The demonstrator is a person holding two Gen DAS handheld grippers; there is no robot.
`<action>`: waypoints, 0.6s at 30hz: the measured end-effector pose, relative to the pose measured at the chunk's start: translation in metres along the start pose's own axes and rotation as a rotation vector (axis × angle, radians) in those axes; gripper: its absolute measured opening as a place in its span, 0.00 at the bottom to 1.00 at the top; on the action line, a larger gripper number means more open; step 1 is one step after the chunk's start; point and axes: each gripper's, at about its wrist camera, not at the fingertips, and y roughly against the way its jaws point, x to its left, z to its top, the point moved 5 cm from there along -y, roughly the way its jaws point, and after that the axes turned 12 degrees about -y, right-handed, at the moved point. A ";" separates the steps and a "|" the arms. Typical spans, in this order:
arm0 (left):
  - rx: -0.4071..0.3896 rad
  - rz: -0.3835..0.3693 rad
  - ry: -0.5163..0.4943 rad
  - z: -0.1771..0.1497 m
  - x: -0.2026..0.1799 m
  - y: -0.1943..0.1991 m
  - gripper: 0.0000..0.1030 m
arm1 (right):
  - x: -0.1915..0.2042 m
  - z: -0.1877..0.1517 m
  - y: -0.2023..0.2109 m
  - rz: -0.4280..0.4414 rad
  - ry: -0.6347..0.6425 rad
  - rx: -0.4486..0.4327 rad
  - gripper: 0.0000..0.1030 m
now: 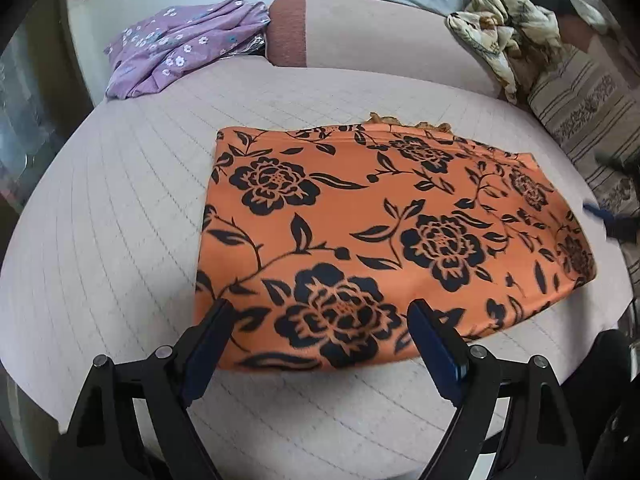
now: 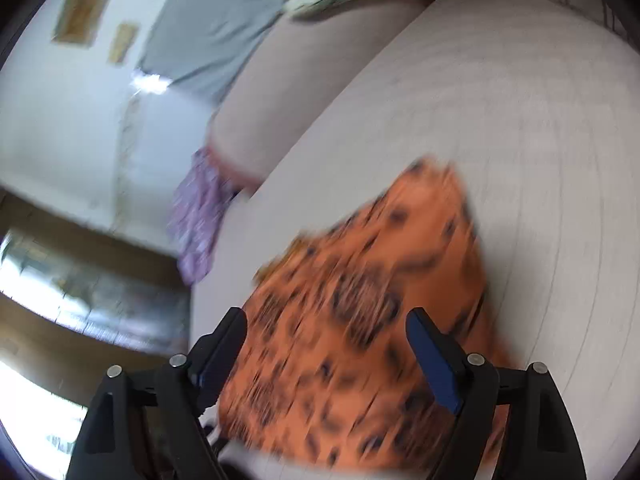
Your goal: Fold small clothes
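An orange garment with black flowers (image 1: 380,232) lies folded flat as a rectangle on the pale quilted sofa seat (image 1: 120,220). My left gripper (image 1: 320,312) is open and empty, its fingers just above the garment's near edge. In the right wrist view the same garment (image 2: 360,320) is blurred by motion and fills the lower middle. My right gripper (image 2: 326,320) is open over it, holding nothing. The right gripper's blue tip (image 1: 612,220) also shows at the garment's far right end in the left wrist view.
A purple flowered garment (image 1: 180,44) lies at the seat's back left by a reddish cushion (image 1: 286,32). A beige patterned cloth (image 1: 504,28) is bunched at the back right over a striped cushion (image 1: 580,108). A dark wooden cabinet (image 2: 100,292) stands beyond the sofa's left end.
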 end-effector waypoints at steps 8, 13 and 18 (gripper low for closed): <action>-0.048 0.054 0.024 0.004 0.003 0.034 0.86 | -0.060 -0.047 -0.001 -0.182 -0.050 -0.028 0.84; -0.056 0.065 0.091 0.002 0.014 0.044 0.86 | -0.026 -0.058 0.002 -0.178 0.105 -0.061 0.86; -0.060 0.076 0.109 0.000 0.021 0.052 0.86 | -0.056 -0.051 0.000 -0.240 -0.009 -0.094 0.87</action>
